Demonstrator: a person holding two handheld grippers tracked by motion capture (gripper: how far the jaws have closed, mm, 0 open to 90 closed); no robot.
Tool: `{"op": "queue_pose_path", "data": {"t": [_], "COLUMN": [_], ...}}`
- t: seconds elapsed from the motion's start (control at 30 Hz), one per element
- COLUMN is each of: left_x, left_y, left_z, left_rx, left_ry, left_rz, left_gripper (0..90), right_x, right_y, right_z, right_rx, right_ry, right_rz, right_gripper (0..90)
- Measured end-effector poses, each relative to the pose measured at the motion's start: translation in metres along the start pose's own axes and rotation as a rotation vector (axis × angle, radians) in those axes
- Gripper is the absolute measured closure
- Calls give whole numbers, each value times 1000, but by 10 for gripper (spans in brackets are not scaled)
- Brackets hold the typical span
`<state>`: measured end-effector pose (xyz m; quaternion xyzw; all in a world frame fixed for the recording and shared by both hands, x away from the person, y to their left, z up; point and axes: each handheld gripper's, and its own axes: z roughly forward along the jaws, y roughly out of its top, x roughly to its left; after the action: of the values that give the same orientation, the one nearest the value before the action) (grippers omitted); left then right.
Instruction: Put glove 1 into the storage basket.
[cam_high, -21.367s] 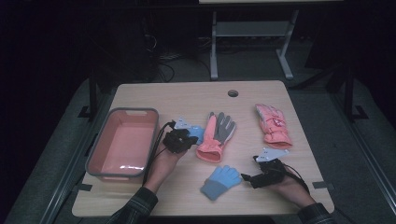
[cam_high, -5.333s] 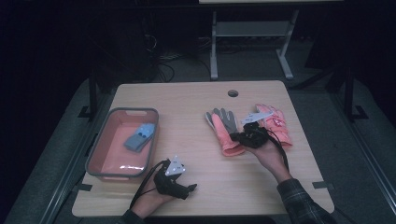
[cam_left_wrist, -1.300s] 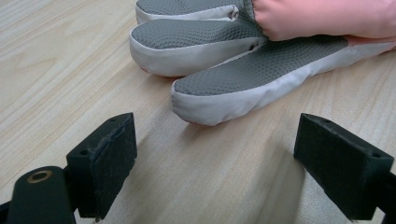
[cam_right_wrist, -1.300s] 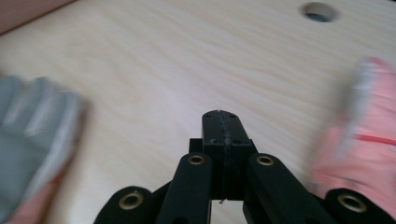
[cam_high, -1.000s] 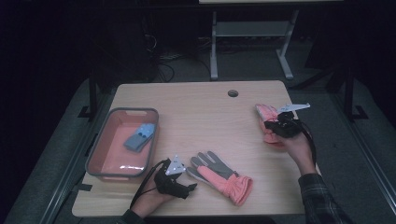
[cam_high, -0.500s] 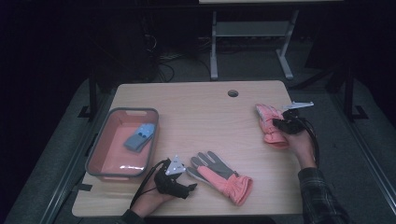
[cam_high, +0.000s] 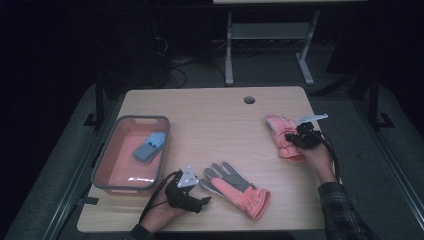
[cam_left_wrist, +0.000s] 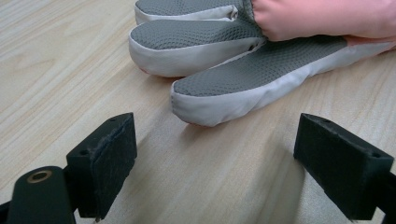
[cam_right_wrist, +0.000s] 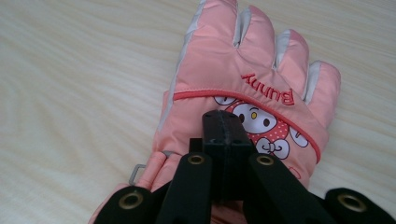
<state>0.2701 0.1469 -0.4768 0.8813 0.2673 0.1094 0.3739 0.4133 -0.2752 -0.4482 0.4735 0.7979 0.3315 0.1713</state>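
We cannot tell from the high view how the right gripper (cam_high: 298, 138) meets the pink glove (cam_high: 281, 135); hand and gripper body cover the cuff end. In the right gripper view the jaws stand pressed together over the glove's printed back, nothing visible between the pads, and the cuff is cut off at the bottom edge. The pink glove lies flat near the table's (cam_high: 215, 125) right edge, long axis running front to back, fingers pointing away from us toward the far side. The left gripper (cam_high: 202, 201) rests near the front edge, jaws spread, just short of the grey-palmed glove's (cam_high: 235, 189) fingertips. A blue glove (cam_high: 149, 147) lies in the tray (cam_high: 107, 161).
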Motion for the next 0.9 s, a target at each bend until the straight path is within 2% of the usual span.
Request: {"op": "queue_pose_path", "data": {"t": [0.03,0.2,0.3,0.33,0.43,0.57,0.67,0.73,0.77,0.9], "left_x": [0,0,0,0,0,0,0,0,0,0], "left_y": [0,0,0,0,0,0,0,0,0,0], "left_z": [0,0,0,0,0,0,0,0,0,0], "left_rx": [0,0,0,0,2,3,3,3,3,2], "left_ry": [0,0,0,0,0,0,-1,-1,-1,-1], "left_rz": [0,0,0,0,0,1,1,1,1,1], "left_gripper": [125,125,125,125,125,125,125,125,125,125], "right_x": [0,16,27,27,41,50,60,62,68,76], "right_y": [0,0,0,0,0,0,2,2,3,4], "right_z": [0,-1,-2,-2,-2,-1,1,2,2,4], "right_rx": [0,14,21,21,23,26,22,23,25,25], "right_ry": [0,58,98,98,142,176,233,247,275,311], "right_rz": [0,-85,-121,-121,-186,-221,-262,-274,-290,-317], "right_gripper": [899,899,899,899,899,899,899,899,899,898]}}
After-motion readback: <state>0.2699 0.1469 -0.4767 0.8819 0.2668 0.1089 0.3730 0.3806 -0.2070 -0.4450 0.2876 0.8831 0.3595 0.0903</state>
